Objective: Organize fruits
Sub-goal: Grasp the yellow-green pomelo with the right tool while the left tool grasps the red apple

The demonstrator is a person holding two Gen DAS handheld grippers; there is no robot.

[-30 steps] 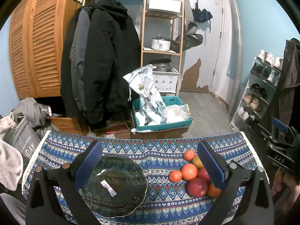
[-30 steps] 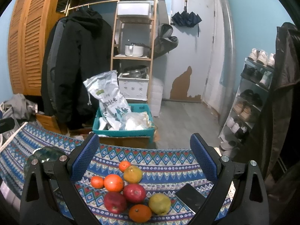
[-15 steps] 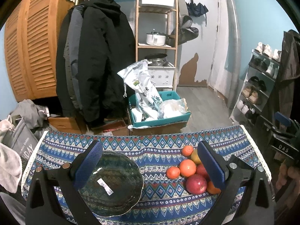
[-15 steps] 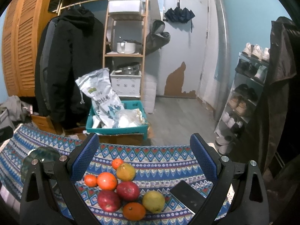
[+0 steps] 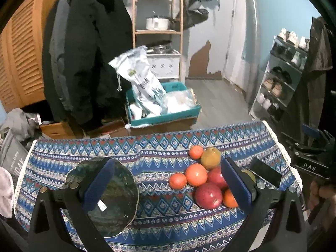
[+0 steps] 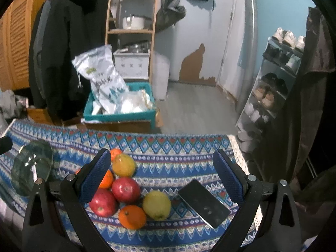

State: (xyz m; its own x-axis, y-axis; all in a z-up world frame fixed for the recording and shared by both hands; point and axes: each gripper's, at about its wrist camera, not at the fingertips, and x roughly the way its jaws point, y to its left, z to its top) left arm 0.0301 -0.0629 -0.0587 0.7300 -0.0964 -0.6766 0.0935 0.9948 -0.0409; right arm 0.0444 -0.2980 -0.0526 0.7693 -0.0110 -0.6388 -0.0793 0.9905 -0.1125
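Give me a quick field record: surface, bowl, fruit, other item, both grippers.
surface: patterned cloth
bowl: dark glass bowl, empty, left of the fruit
fruit: one cluster on the cloth, none in the bowl; two red apples, yellow pear, oranges including the nearest one, yellow-orange fruit at the far side
other item: phone, flat on the cloth, right of the pear
left gripper: open, holding nothing
right gripper: open, holding nothing, above the fruit

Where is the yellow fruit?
In the right wrist view, the yellow fruit sits on the patterned tablecloth, between the orange and the black phone.
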